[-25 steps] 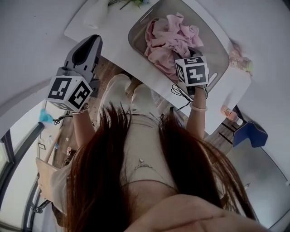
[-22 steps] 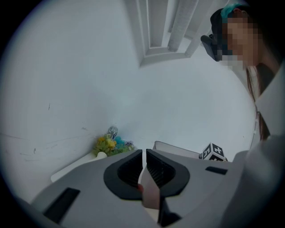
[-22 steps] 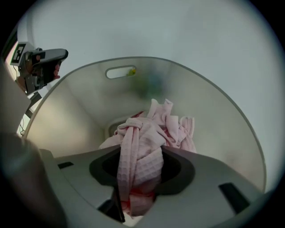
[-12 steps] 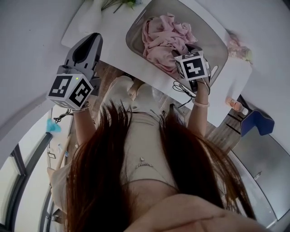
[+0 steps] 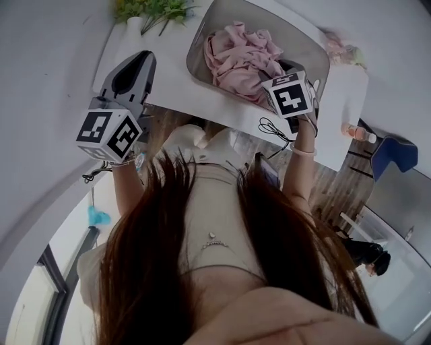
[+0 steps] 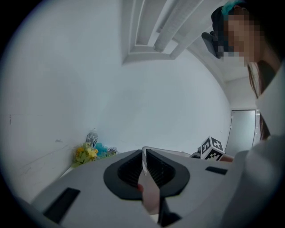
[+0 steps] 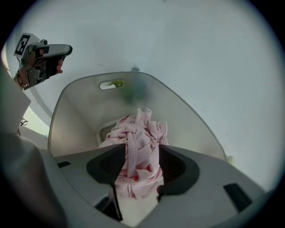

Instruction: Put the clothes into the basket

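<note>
Pink clothes (image 5: 239,57) lie heaped in the grey oval basket (image 5: 316,54) on the white table. My right gripper (image 5: 286,71) hangs over the basket's near end, its marker cube hiding the jaws in the head view. In the right gripper view the pink clothes (image 7: 138,133) fill the gap between the parted jaws of the right gripper (image 7: 140,156), with the basket wall (image 7: 75,116) behind. My left gripper (image 5: 138,60) is held up to the left over the table's near edge, jaws together and empty. The left gripper (image 6: 144,153) points at the white wall.
A green and yellow plant (image 5: 151,10) stands at the table's far left corner, the same plant (image 6: 89,152) showing low in the left gripper view. A small bottle (image 5: 357,133) sits at the table's right end. A blue chair (image 5: 394,151) and a person (image 5: 367,255) are on the floor to the right.
The head view has swung, so basket and table sit higher in frame. The right gripper stays at the basket's near end over the clothes. The left gripper holds its raised place.
</note>
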